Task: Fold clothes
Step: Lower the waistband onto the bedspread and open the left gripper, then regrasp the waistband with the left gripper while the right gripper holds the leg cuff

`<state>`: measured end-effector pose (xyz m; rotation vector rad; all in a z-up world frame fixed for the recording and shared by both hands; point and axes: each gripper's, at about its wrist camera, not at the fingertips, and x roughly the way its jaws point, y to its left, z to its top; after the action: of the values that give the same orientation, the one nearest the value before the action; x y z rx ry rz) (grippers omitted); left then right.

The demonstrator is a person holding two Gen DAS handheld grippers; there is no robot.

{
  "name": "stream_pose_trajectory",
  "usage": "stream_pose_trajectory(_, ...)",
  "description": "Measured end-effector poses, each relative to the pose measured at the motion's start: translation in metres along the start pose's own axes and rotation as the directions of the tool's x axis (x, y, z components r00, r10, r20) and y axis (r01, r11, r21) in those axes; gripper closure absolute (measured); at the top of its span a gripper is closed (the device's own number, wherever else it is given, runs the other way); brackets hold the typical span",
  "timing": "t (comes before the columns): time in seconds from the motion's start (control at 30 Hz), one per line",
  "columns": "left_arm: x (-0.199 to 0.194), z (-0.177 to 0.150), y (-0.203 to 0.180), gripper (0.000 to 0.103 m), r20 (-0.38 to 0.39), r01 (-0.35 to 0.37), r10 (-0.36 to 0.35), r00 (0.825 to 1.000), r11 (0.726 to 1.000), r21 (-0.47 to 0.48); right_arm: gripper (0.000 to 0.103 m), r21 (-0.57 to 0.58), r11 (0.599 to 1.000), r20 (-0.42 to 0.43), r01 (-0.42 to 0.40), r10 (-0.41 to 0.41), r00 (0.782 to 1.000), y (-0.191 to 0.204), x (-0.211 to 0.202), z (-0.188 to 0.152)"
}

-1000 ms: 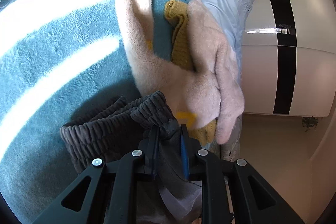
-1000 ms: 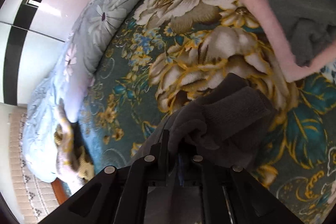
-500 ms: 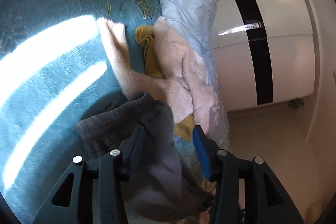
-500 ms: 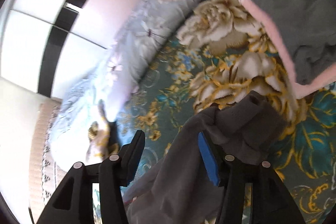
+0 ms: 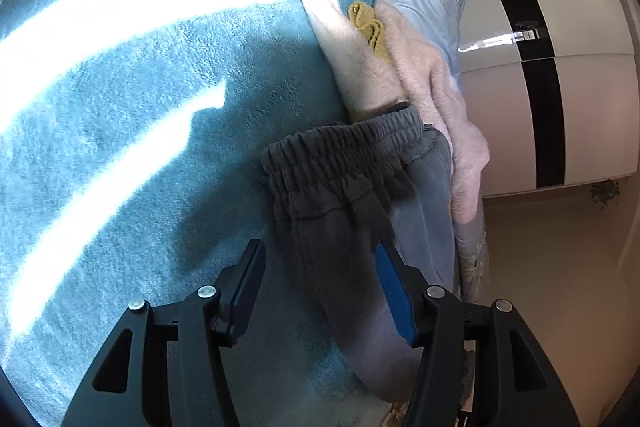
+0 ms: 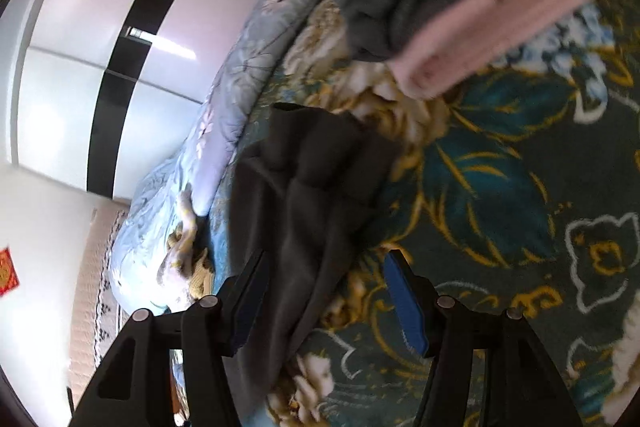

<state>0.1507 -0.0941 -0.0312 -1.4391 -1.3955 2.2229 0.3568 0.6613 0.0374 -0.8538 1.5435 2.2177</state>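
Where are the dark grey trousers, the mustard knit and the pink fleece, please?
dark grey trousers (image 5: 340, 163), left wrist view, elastic waistband.
mustard knit (image 5: 366, 23), left wrist view, bunched upper end.
pink fleece (image 5: 432, 83), left wrist view, right-hand fold.

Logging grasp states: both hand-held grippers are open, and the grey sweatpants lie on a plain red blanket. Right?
Not quite. Both the left hand-held gripper and the right hand-held gripper are open, and the grey sweatpants lie on a blanket, but it is teal and floral, not plain red, as the right wrist view shows.

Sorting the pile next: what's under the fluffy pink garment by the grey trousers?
A mustard knit piece pokes out from under the fluffy pink garment. How far it extends is hidden. The trousers' waistband overlaps the garment's lower edge.
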Motion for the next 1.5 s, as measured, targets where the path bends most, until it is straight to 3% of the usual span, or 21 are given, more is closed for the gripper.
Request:
stream_pose_trajectory(0.2,0.016,0.005,-0.001,0.045,0.022,-0.006,0.006,1.0,1.0,-0.004,0.033,0.066,0.995,0.029,-0.068,0.067,0.997,-0.005,0.041,0.011)
stream_pose_trajectory(0.4,0.029,0.009,0.002,0.045,0.036,0.042,-0.041,0.998,0.999,-0.012,0.032,0.021,1.0,0.071,0.002,-0.004,0.997,0.01,0.068,0.022)
stream_pose_trajectory(0.47,0.03,0.011,0.002,0.045,0.056,0.063,-0.062,0.997,0.998,-0.018,0.036,0.019,1.0,0.082,0.016,-0.018,0.997,0.014,0.073,0.023)
stream_pose_trajectory(0.6,0.034,0.014,0.0,0.051,0.101,0.056,-0.049,0.994,0.996,-0.071,0.067,0.076,0.997,0.08,-0.035,0.029,0.996,0.012,0.079,0.025)
stream_pose_trajectory(0.67,0.036,0.015,-0.014,0.068,0.118,-0.007,0.011,0.993,0.999,-0.037,0.074,0.082,0.996,0.075,-0.029,0.022,0.997,0.017,0.079,0.026)
stream_pose_trajectory(0.73,0.031,0.016,-0.032,0.074,0.146,-0.038,0.038,0.989,0.999,-0.003,0.081,0.035,0.999,0.073,-0.022,0.019,0.997,0.032,0.073,0.027)
stream_pose_trajectory(0.83,-0.001,0.016,-0.053,0.079,0.175,0.041,-0.047,0.983,0.999,0.036,0.084,-0.049,0.993,0.096,-0.109,0.114,0.989,0.059,0.045,0.027)
stream_pose_trajectory(0.9,-0.024,0.012,-0.059,0.08,0.181,0.099,-0.108,0.977,0.993,0.058,0.084,-0.086,0.963,0.115,-0.255,0.263,0.958,0.065,0.009,0.028)
stream_pose_trajectory(0.97,-0.028,0.004,-0.045,0.079,0.167,0.094,-0.101,0.981,0.994,0.047,0.084,-0.138,0.935,0.152,-0.326,0.346,0.926,0.059,-0.021,0.021)
stream_pose_trajectory(1.0,-0.03,0.0,-0.039,0.079,0.159,0.091,-0.097,0.982,0.995,0.042,0.084,-0.156,0.94,0.177,-0.304,0.329,0.928,0.047,-0.034,0.015)
stream_pose_trajectory(1.07,-0.034,-0.008,-0.026,0.079,0.144,0.086,-0.09,0.985,0.996,0.031,0.084,-0.106,0.966,0.13,-0.235,0.248,0.96,0.015,-0.031,0.013)
stream_pose_trajectory(1.13,-0.038,-0.016,-0.013,0.08,0.129,0.08,-0.082,0.988,0.997,0.02,0.084,-0.061,0.995,0.045,-0.074,0.077,0.996,-0.013,-0.013,0.004)
stream_pose_trajectory(1.2,-0.042,-0.024,0.001,0.08,0.114,0.075,-0.075,0.991,0.997,0.009,0.084,-0.043,0.998,0.008,-0.041,0.041,0.999,-0.028,-0.005,-0.005)
stream_pose_trajectory(1.4,-0.05,-0.042,0.023,0.08,0.102,0.04,-0.041,0.994,0.999,0.017,0.084,-0.062,0.997,0.017,-0.047,0.049,0.999,-0.031,-0.013,-0.008)
stream_pose_trajectory(1.5,-0.034,-0.038,0.038,0.08,0.085,0.035,-0.031,0.996,0.998,-0.047,0.083,-0.041,0.999,0.007,-0.014,0.015,1.0,-0.043,-0.012,-0.017)
